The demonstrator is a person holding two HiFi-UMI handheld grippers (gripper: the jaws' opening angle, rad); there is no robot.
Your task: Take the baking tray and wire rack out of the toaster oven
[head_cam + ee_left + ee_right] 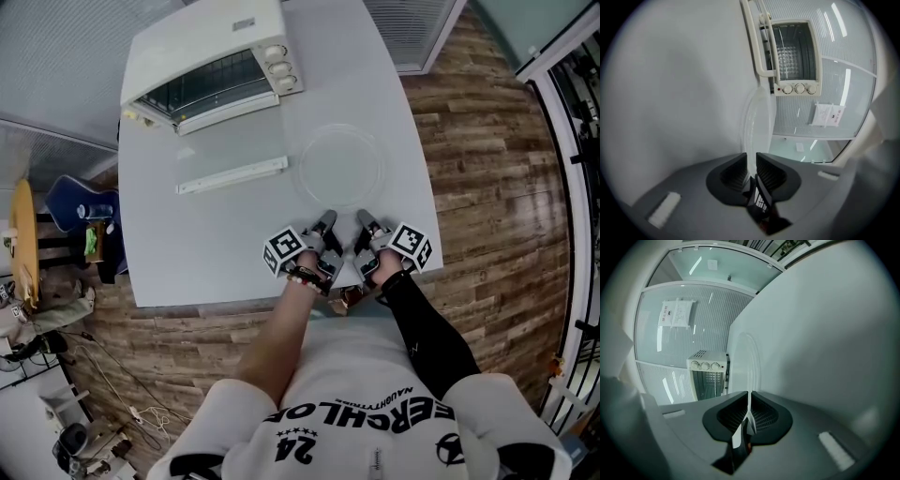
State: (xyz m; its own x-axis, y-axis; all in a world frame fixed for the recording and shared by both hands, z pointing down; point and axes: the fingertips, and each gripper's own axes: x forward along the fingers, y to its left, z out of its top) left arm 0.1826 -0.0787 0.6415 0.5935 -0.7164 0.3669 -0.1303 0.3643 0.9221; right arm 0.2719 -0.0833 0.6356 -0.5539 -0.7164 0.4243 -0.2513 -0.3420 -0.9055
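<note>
A white toaster oven stands at the table's far left, its glass door folded down flat with the white handle bar toward me. A metal grid shows inside the oven cavity. A clear round plate lies on the table in front of me. My left gripper and right gripper sit side by side at its near rim. In the left gripper view the plate's rim runs between the jaws of the left gripper, which is shut on it. The right gripper pinches the thin plate edge.
The light grey table ends just behind my grippers and at the right, with wood floor beyond. A blue chair stands left of the table. Ribbed glass walls with a paper notice stand behind the oven.
</note>
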